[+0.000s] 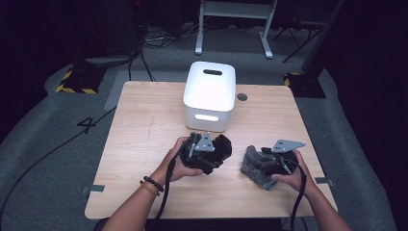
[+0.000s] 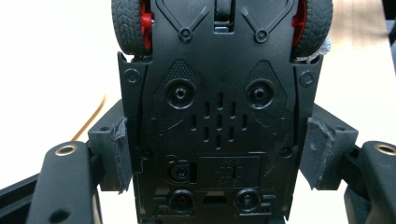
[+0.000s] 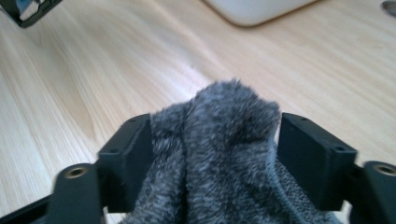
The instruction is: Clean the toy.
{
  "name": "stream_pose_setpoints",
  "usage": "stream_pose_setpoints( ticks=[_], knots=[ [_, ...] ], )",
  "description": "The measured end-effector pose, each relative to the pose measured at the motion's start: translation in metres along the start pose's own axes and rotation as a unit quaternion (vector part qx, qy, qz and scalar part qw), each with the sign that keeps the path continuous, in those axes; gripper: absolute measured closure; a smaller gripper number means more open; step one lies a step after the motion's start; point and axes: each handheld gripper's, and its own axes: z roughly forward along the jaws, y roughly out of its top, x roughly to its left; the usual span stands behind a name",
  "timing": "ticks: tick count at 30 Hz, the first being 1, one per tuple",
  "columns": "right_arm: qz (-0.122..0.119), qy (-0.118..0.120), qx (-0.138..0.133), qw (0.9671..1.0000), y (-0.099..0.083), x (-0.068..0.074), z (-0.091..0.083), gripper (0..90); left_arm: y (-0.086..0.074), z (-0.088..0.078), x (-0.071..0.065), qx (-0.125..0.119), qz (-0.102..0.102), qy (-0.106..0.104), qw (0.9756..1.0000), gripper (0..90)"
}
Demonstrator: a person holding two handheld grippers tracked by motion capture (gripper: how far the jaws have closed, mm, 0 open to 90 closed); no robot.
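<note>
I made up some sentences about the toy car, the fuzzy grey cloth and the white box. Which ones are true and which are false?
1. The left gripper clamps a black toy car by its sides. True.
2. The toy car has blue wheel hubs. False: the hubs are red, inside black tyres.
3. The grey cloth sits between the jaws of the right gripper. True.
4. The white box stands on the floor. False: it stands on the wooden table, beyond both hands.
5. The left gripper view shows the car's underside. True: screws and slots face the camera.
6. The cloth is bright yellow. False: it is fuzzy grey.
</note>
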Motion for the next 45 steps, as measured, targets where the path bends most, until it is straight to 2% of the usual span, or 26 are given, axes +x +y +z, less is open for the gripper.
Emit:
stream_pose_setpoints(
  ticks=[3, 8, 10, 15, 18, 25, 32, 37, 45],
  knots=[
    [0.004, -0.005, -0.01, 0.9999, 0.002, 0.0, -0.004, 24.4, -0.007, -0.01, 0.003, -0.003, -0.006, 0.007, 1.0, 26.2],
    [0.014, -0.019, -0.034, 0.9991, 0.013, -0.002, -0.012, 26.5, -0.021, -0.026, 0.005, 0.004, -0.015, 0.024, 0.9996, 26.2],
    [0.023, -0.025, -0.043, 0.9985, 0.019, -0.005, -0.014, 27.6, -0.027, -0.031, 0.005, 0.009, -0.019, 0.029, 0.9993, 26.2],
    [0.027, -0.047, -0.055, 0.997, 0.038, -0.012, -0.014, 29.1, -0.044, -0.042, 0.006, 0.016, -0.032, 0.041, 0.9985, 26.2],
    [0.019, -0.058, -0.061, 0.9963, 0.052, -0.015, -0.012, 29.5, -0.052, -0.046, 0.005, 0.018, -0.041, 0.046, 0.9979, 26.2],
    [0.029, -0.06, -0.076, 0.9948, 0.084, -0.027, 0.0, 30.4, -0.065, -0.049, 0.002, 0.022, -0.048, 0.048, 0.9974, 26.2],
    [0.051, -0.061, -0.1, 0.9918, 0.11, -0.038, 0.009, 30.9, -0.074, -0.048, 0.0, 0.028, -0.05, 0.045, 0.9973, 26.2],
    [0.04, -0.066, -0.106, 0.9913, 0.128, -0.037, 0.014, 31.3, -0.077, -0.043, 0.0, 0.038, -0.05, 0.044, 0.9971, 26.2],
    [0.036, -0.075, -0.113, 0.9901, 0.156, -0.035, 0.024, 32.5, -0.078, -0.042, 0.0, 0.037, -0.053, 0.043, 0.997, 26.2]
  ],
)
